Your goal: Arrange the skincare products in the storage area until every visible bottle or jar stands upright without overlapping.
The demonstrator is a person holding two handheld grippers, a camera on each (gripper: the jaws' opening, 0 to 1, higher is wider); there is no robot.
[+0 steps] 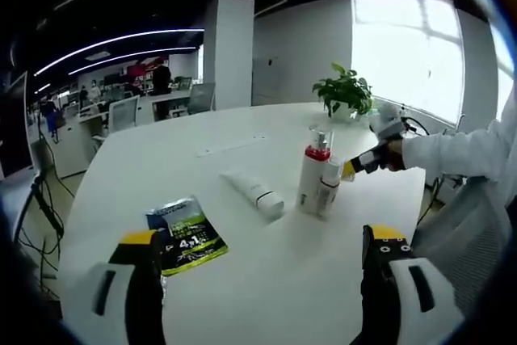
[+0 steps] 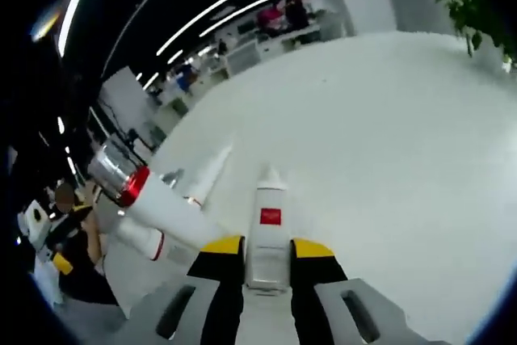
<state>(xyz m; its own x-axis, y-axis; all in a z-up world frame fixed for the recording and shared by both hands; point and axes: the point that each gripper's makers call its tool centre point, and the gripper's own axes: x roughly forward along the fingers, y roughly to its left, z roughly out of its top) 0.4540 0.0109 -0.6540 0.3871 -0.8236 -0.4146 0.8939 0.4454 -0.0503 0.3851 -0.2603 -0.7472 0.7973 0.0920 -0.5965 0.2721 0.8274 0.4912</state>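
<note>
A white pump bottle (image 1: pixel 313 174) with a red collar and a clear cap is seen standing upright on the white table (image 1: pixel 242 264). A smaller white tube (image 1: pixel 329 186) with a red label is set just beside it, touching or nearly so, and is clamped between the yellow-tipped jaws of the right gripper (image 2: pixel 267 249). A second white tube (image 1: pixel 254 192) is laid flat on its side nearby. A dark sachet (image 1: pixel 185 234) with green print is laid flat, further off.
</note>
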